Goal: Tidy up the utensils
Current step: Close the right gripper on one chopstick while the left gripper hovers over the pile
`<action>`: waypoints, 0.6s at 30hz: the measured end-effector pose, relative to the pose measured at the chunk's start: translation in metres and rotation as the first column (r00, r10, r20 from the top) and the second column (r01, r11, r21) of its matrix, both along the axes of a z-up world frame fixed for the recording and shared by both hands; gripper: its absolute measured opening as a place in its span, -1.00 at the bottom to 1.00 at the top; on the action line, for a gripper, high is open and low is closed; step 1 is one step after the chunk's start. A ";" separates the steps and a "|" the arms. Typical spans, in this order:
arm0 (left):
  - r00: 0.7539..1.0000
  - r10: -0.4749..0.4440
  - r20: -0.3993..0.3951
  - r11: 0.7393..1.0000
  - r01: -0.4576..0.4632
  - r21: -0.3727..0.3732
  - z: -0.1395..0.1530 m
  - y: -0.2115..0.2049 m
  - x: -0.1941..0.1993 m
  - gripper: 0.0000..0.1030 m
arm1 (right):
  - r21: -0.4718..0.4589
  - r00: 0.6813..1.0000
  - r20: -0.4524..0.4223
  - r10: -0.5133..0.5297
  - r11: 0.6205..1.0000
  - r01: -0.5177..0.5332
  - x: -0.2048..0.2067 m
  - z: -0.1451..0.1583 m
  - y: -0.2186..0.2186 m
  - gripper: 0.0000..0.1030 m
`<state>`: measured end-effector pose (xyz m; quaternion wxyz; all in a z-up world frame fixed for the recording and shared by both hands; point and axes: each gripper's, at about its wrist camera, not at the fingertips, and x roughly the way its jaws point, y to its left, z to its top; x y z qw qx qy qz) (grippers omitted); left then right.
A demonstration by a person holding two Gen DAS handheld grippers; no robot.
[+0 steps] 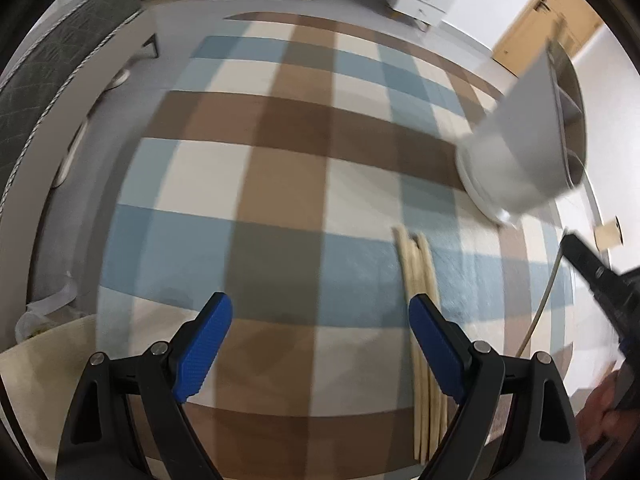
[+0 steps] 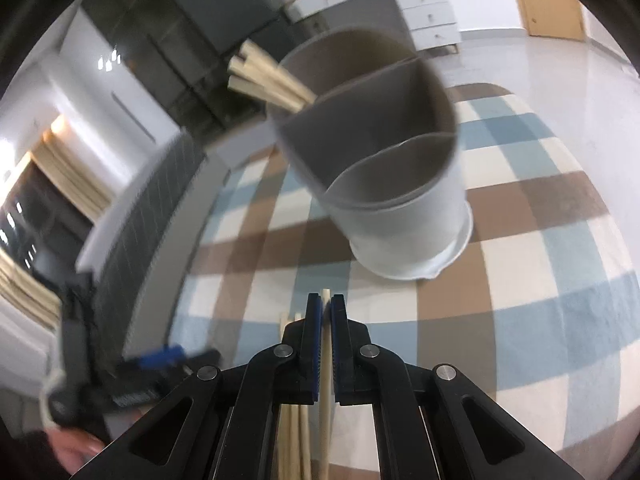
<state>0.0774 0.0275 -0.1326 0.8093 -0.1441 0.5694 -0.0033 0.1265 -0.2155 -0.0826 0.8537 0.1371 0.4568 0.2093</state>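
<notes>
A grey divided utensil holder [image 2: 384, 168] stands on the checked tablecloth [image 2: 520, 240], with several pale wooden chopsticks [image 2: 264, 76] leaning out of its far compartment. My right gripper [image 2: 326, 304] is shut on a single chopstick [image 2: 325, 420], raised above the cloth just in front of the holder. More loose chopsticks [image 2: 294, 420] lie on the cloth below it. My left gripper [image 1: 318, 304] hangs open over the cloth with nothing between its fingers; the loose chopsticks [image 1: 420, 280] lie right by its right finger. The holder [image 1: 520, 152] appears at the right of the left wrist view.
The right gripper's black body [image 1: 592, 268] and a hand show at the right edge of the left wrist view. A grey padded chair back [image 1: 60, 72] stands beyond the table's left edge. White drawers [image 2: 432, 16] and a wooden door lie further off.
</notes>
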 end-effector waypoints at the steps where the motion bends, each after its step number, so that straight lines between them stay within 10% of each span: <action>1: 1.000 -0.023 0.002 1.000 0.023 0.012 0.000 -0.007 0.000 0.68 | 0.016 1.000 0.010 -0.015 1.000 0.015 -0.002 0.002 -0.005 -0.93; 18: 0.996 -0.031 -0.086 0.984 0.046 0.171 -0.022 -0.050 0.011 0.68 | 0.116 0.983 0.099 -0.156 0.983 0.144 -0.012 0.022 -0.046 -0.93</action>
